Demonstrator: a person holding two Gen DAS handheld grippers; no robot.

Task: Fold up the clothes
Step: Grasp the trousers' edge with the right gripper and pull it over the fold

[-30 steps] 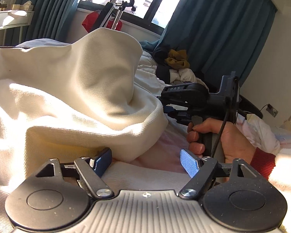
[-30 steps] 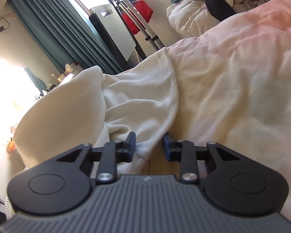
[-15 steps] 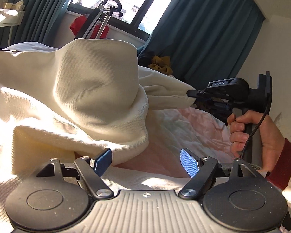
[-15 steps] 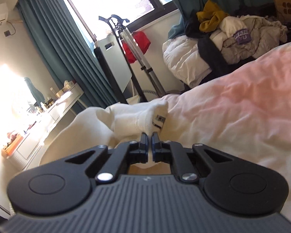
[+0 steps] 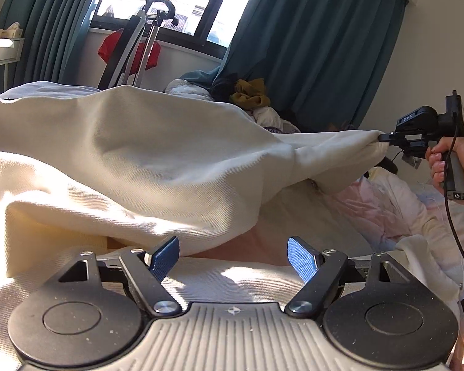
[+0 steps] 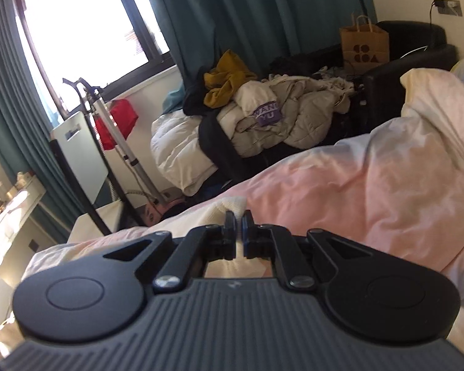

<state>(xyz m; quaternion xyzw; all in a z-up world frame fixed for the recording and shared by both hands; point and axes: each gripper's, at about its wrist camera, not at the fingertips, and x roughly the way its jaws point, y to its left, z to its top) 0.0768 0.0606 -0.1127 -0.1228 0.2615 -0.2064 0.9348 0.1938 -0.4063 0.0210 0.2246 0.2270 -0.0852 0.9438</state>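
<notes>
A cream-white garment [image 5: 145,154] lies bunched on the bed and fills the left wrist view. My left gripper [image 5: 233,255] is open and empty, low over the garment's near fold. My right gripper [image 5: 383,137], held in a hand at the far right, is shut on an edge of the garment and holds it stretched out above the bed. In the right wrist view the right gripper [image 6: 239,219] is shut with a bit of the cream garment [image 6: 229,205] pinched between its jaws.
The bed has a pink duvet [image 6: 355,179] and a pillow [image 6: 433,99]. A pile of clothes [image 6: 263,117] lies on a dark sofa beyond the bed, with a paper bag [image 6: 363,46]. A stand with a red item [image 5: 130,49] is by the window.
My right gripper shut on the garment's edge, then lifted and pulled it far to the right, stretching the cloth out. My left gripper stayed open in place.
</notes>
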